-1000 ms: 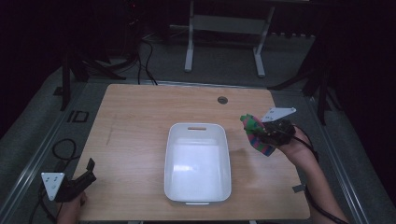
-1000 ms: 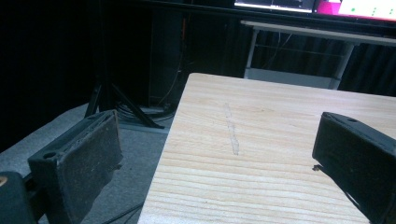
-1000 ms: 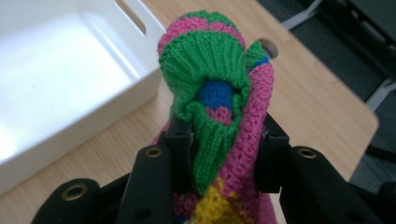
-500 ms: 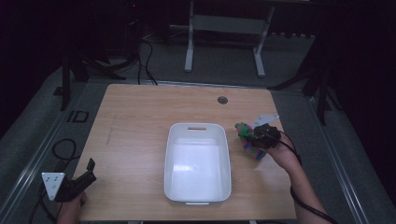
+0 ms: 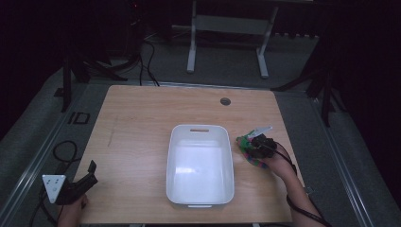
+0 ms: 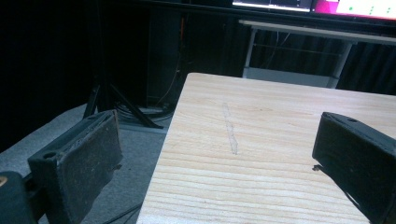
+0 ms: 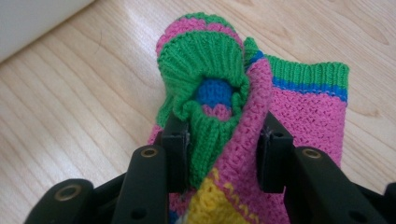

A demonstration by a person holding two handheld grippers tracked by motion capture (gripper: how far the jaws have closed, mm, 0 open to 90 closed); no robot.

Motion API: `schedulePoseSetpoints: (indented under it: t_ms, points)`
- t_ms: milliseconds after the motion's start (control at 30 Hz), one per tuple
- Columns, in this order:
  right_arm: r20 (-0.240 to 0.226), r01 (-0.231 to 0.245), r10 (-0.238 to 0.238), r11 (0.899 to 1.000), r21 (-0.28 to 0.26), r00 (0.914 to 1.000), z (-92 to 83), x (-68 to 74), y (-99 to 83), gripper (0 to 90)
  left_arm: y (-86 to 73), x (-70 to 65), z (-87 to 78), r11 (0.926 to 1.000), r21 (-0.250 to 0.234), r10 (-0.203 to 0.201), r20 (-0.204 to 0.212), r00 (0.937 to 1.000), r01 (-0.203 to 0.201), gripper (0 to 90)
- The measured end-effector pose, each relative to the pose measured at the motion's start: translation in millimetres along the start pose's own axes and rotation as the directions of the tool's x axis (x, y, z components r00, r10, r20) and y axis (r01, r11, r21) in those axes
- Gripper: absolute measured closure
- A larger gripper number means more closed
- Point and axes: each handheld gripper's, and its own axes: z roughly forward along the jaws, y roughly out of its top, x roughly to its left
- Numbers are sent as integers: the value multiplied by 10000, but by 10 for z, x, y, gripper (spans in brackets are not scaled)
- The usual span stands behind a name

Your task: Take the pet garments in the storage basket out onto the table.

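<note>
A knitted sock bundle [image 7: 210,60] in pink, green, blue and yellow lies on the wooden table [image 5: 137,123], just right of the white bin [image 5: 171,161]. My right gripper [image 7: 224,130] is shut on it, with a pad pressing into the knit on each side. In the high view the right gripper [image 5: 253,144] is low over the table with the sock bundle [image 5: 253,161] under it. At the table's near left corner my left gripper [image 5: 80,184] is held open. Its jaws stand wide apart in the left gripper view, with nothing between them.
The white bin has nothing in it and stands in the middle of the table. A round cable hole [image 5: 225,101] sits near the far edge. A metal frame [image 5: 227,28] stands on the floor beyond the table, and cables lie at the left.
My right hand has come down and moved left toward the bin with the sock bundle, which now rests on the table. The left gripper has stayed put.
</note>
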Motion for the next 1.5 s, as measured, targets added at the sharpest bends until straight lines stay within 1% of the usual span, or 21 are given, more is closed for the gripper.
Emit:
schedulePoseSetpoints:
  t_ms: [100,133,200,233,300,333,500,567,667,700,800,833,867,900,933,1067,1100,1167,1367,1467,1500]
  points:
    - [39,-29,29,10000,-11,10000,1,26,0,557,0,-1,0,10000,8,10,-3,10000,-10,18]
    - [-49,14,-13,10000,91,10000,-6,31,23,487,0,-1,-1,10000,-2,10,-9,10000,-10,19]
    - [-59,21,-20,9999,163,10000,-18,39,40,449,0,-1,-1,10000,-5,9,-11,10000,-9,18]
    - [-70,119,-118,9998,157,9999,-56,53,74,384,0,0,-1,10000,-8,9,-12,10000,-9,18]
    - [-119,102,-101,9999,96,9999,-83,55,90,363,0,0,-1,10000,-16,1,-11,10000,-1,18]
    - [-208,40,-42,10000,-74,9998,-146,54,113,317,-1,0,-2,10000,-19,1,-6,10000,-1,18]
    - [-258,-68,52,9979,-641,9997,-309,59,133,236,-1,1,-3,10000,-26,2,3,10000,-2,18]
    - [-484,-513,463,9928,-1078,9978,-436,33,111,155,-1,2,-3,10000,-27,4,8,10000,-4,18]
    - [-544,-684,616,9888,-1329,9966,-505,27,61,138,-1,1,-4,10000,-37,11,-1,10000,-11,18]
    - [-678,-917,826,9852,-1449,9943,-553,18,-16,130,-2,2,-5,10000,-42,28,1,10000,-28,18]
    - [-622,-808,720,9849,-1529,9955,-592,28,-113,129,-1,0,-3,10000,-29,12,5,10000,-12,18]
    - [-586,-1056,968,9793,-1726,9936,-619,17,-222,129,-1,0,-2,10000,-28,10,0,10000,-10,18]
    - [-586,-1056,968,9793,-1726,9936,-619,17,-222,129,-1,0,-2,10000,-26,19,-1,10000,-19,18]
    - [-417,-1363,1305,9690,-2060,9906,-647,8,-339,131,-1,-1,-2,10000,-28,15,-3,10000,-16,18]
    - [-417,-1363,1305,9690,-2060,9906,-647,8,-339,131,-1,-1,-2,10000,-30,21,-10,10000,-21,18]
    - [89,-1863,1983,9344,-3035,9801,-695,-18,-624,129,-2,-4,-2,10000,-36,36,-28,10000,-36,18]
    - [89,-1863,1983,9344,-3035,9801,-695,-18,-624,129,-2,-5,-3,10000,-39,35,-38,10000,-35,18]
    - [87,-2007,2156,9224,-3300,9764,-713,-28,-730,129,-2,-4,-3,10000,-44,38,-41,10000,-38,18]
    - [452,-2205,2555,8999,-3764,9658,-771,-12,-1018,130,-2,-3,-2,10000,-39,31,-38,10000,-31,18]
    - [722,-2381,2875,8892,-3907,9551,-787,5,-1154,130,-2,-4,-4,10000,-45,36,-41,10000,-36,19]
    - [926,-2566,3174,8797,-4004,9438,-794,22,-1242,130,-2,-5,-4,10000,-45,42,-36,10000,-42,18]
